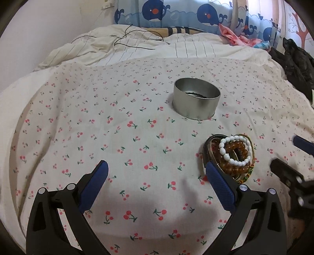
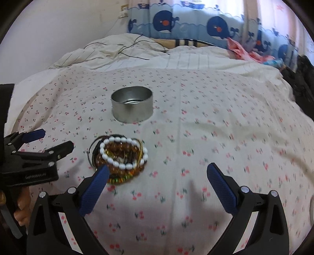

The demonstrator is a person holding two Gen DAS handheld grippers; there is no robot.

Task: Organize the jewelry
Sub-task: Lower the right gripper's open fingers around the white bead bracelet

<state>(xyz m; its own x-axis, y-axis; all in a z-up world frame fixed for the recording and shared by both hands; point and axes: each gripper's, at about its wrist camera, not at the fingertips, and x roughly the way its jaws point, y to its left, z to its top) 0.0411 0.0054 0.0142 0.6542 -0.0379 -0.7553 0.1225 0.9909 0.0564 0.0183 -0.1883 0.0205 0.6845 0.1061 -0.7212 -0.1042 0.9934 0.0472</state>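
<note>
A pile of bracelets [image 1: 229,155] lies on the cherry-print sheet: a white bead bracelet [image 1: 235,151] on top of amber beads, dark bands and a green-gold string. Behind it stands a round silver tin [image 1: 196,101], open, with something dark inside. My left gripper [image 1: 157,170] is open, its right finger beside the pile's left edge. In the right wrist view the pile [image 2: 119,157] sits before the tin [image 2: 131,107]. My right gripper [image 2: 157,172] is open over bare sheet, its left finger at the pile's near edge. Nothing is between either pair of jaws.
A cherry-print sheet [image 1: 117,121] covers the bed. A rumpled striped quilt [image 1: 137,45] with black cables lies behind it, under a whale-print curtain [image 1: 176,13]. Dark clothing [image 1: 296,60] is heaped at the right edge. A hand [image 2: 21,211] holds the left gripper's handle.
</note>
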